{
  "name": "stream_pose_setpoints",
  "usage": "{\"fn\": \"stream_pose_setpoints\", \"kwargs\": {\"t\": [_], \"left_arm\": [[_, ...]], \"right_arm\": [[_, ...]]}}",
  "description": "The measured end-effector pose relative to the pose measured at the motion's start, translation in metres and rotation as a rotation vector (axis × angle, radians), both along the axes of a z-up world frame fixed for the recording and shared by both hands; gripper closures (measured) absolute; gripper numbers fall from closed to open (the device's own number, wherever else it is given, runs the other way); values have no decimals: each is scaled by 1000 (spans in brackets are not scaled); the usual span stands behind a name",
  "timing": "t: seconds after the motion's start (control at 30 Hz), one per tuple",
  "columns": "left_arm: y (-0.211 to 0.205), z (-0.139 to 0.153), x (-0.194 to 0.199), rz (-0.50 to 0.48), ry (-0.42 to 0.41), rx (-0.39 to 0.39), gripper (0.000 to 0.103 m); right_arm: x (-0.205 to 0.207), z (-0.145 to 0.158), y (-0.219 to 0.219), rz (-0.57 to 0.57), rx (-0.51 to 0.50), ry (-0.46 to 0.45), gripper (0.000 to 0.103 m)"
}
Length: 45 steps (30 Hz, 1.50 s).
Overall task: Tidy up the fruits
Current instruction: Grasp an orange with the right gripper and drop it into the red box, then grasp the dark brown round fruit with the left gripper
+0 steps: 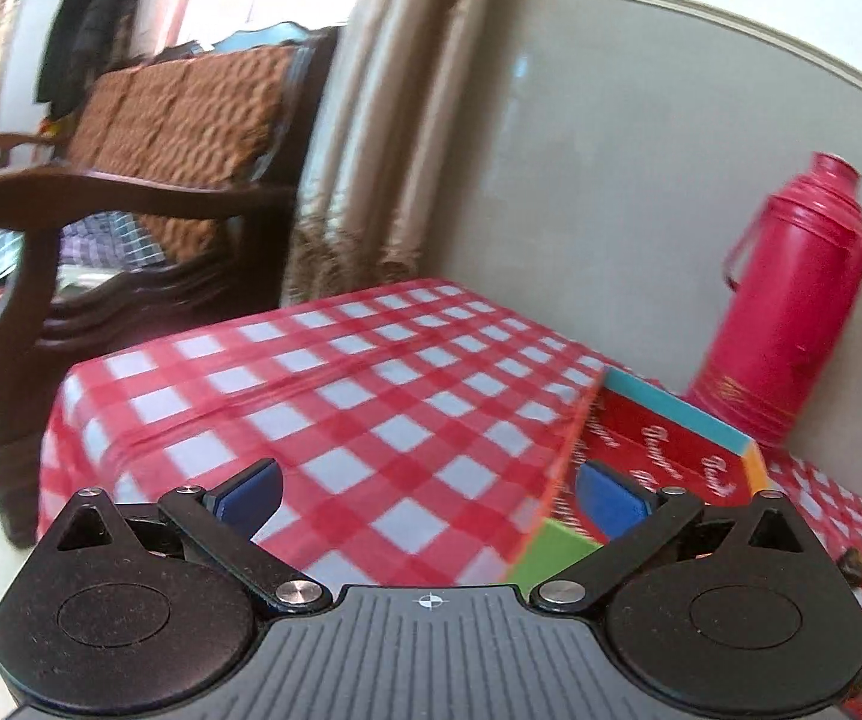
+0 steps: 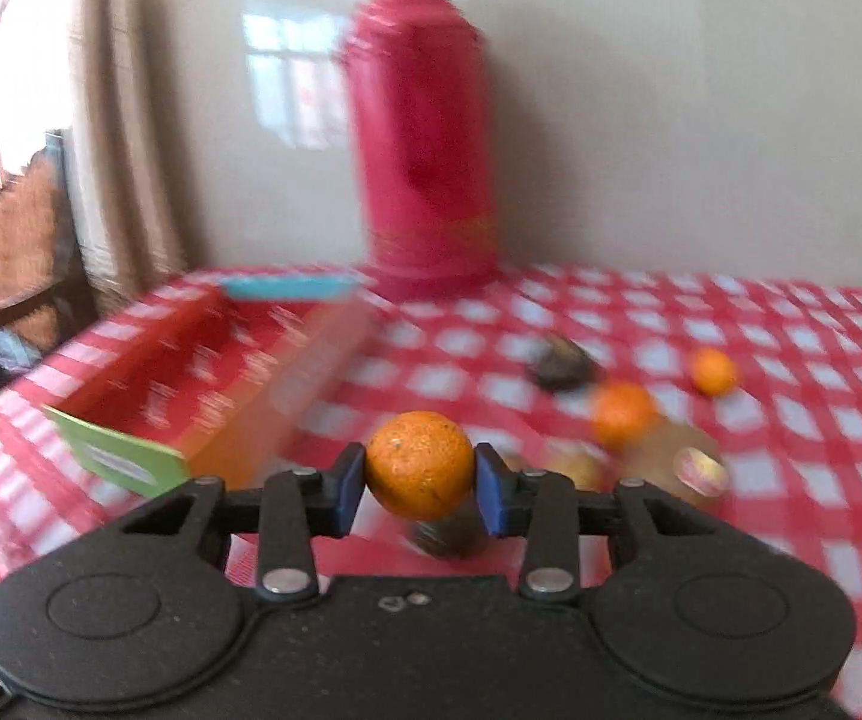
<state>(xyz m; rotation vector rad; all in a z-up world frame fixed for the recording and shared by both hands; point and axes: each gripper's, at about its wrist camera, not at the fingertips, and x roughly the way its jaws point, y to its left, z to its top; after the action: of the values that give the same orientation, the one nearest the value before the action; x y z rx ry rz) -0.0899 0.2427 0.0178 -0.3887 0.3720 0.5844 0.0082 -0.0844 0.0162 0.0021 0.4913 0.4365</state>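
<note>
The right gripper (image 2: 419, 483) had its jaws pinching an orange (image 2: 419, 465) from both sides, holding it clear of the checked worktop (image 2: 791, 420) and just to the right of the open red box (image 2: 191, 372). The left gripper (image 1: 428, 495) hung with its jaws spread wide and nothing between them, one blue pad (image 1: 608, 495) at the near corner of the box (image 1: 665, 450) — whether it touched the cardboard could not be told. By the look of things the sorting had barely begun: the part of the box's floor that showed held no fruit, though motion blur hid much of it. Left on the cloth were two smaller oranges (image 2: 623, 411) (image 2: 713, 371), a brownish fruit with a sticker (image 2: 680, 462), a yellowish one (image 2: 575, 468) beside it, and two dark items (image 2: 560, 363) (image 2: 446, 534) too smeared to name. A red thermos (image 2: 425, 138) stood against the wall behind. Most of the work, then, seemed yet to come — the held orange probably among the first to go in.
</note>
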Motion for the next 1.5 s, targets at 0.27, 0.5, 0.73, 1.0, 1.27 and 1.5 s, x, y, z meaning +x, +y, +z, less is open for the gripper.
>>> {"fn": "stream_pose_setpoints", "kwargs": {"t": [0.27, 0.5, 0.73, 1.0, 1.27, 1.5], "left_arm": [[25, -8, -18, 63, 15, 13, 0], [43, -11, -27, 94, 22, 20, 0], [47, -12, -28, 102, 22, 10, 0], [24, -7, -19, 41, 18, 51, 0], [-26, 5, -3, -107, -5, 112, 0], [-89, 16, 12, -330, -52, 171, 0]], "right_arm": [[6, 8, 80, 207, -20, -42, 72], [15, -1, 119, 252, -67, -24, 72], [16, -3, 116, 249, -55, -31, 58], [7, 6, 85, 175, -21, -78, 35], [2, 17, 29, 8, -5, -128, 19], [-1, 22, -33, -201, 8, -146, 6]]}}
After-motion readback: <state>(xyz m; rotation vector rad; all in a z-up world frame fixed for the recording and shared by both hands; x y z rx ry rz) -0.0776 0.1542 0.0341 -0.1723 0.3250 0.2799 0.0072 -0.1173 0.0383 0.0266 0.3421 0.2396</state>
